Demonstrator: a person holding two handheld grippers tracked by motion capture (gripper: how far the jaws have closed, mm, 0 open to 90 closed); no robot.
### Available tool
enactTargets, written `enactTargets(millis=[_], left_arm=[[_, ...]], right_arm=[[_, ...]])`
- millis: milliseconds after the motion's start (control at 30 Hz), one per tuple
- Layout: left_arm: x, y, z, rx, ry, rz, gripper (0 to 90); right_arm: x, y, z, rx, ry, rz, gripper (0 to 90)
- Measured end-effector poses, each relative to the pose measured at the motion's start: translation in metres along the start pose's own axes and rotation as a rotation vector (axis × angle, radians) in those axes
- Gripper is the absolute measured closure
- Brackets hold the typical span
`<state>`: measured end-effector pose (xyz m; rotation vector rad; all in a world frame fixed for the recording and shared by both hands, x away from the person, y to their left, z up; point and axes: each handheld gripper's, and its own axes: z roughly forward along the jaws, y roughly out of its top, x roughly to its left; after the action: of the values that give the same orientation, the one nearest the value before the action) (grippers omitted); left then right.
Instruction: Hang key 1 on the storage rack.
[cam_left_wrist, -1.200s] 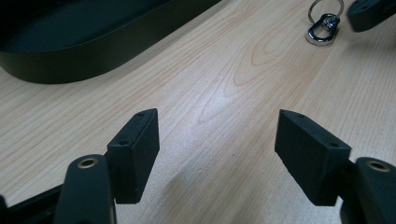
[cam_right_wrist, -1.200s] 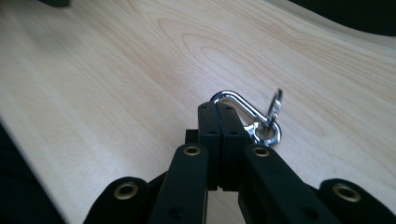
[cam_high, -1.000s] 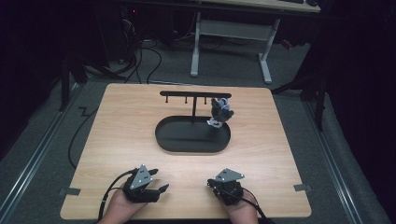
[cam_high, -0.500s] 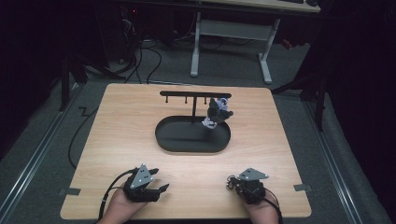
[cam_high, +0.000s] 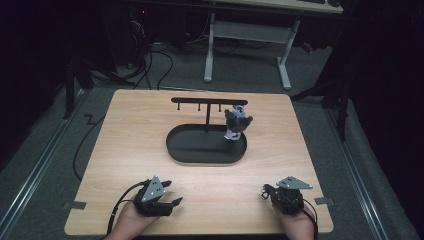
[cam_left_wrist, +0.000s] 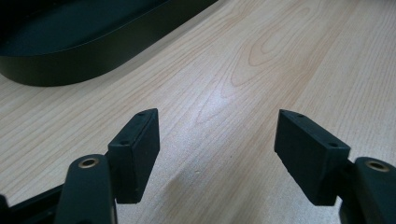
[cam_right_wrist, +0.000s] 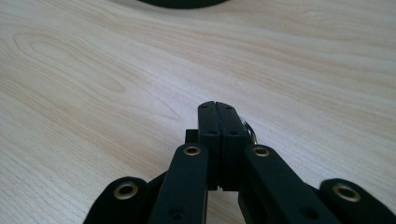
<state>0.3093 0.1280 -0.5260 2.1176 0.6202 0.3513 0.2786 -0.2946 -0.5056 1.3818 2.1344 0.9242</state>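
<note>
Left gripper (cam_high: 167, 194): jaws wide, nothing between them, near left of table (cam_high: 125, 150).
Right gripper (cam_high: 264, 190): jaws pressed together, a small metal ring (cam_right_wrist: 251, 133) glinting beside them, near right.
Stand (cam_high: 207, 145): centre, small figure (cam_high: 237, 123) hanging at its right.

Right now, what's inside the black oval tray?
The black oval tray holds the post of a T-shaped black rack and, at its right end, a small grey-and-white figure standing under the rack's bar. The tray floor behind the figure is hidden.
</note>
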Motion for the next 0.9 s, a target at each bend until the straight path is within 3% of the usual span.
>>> enactTargets(millis=[133,267,433,767,900], left_arm=[[0.0,0.0,0.001,0.0,-0.001,0.002,31.9],[0.0,0.0,0.001,0.004,0.001,0.003,32.0],[0.001,-0.002,-0.002,0.0,0.004,-0.003,32.2],[0.001,-0.001,-0.002,0.001,0.001,0.002,32.3],[0.001,0.0,-0.002,0.0,0.001,0.002,32.3]], right_arm=[[0.003,0.002,0.004,0.002,0.015,0.002,90.0],[0.013,0.005,0.019,0.055,0.037,-0.043,90.0],[0.015,0.0,0.02,0.083,0.047,-0.045,90.0],[-0.001,-0.015,0.004,0.088,0.027,0.023,89.9],[-0.002,-0.017,0.002,0.081,0.033,0.025,88.9]])
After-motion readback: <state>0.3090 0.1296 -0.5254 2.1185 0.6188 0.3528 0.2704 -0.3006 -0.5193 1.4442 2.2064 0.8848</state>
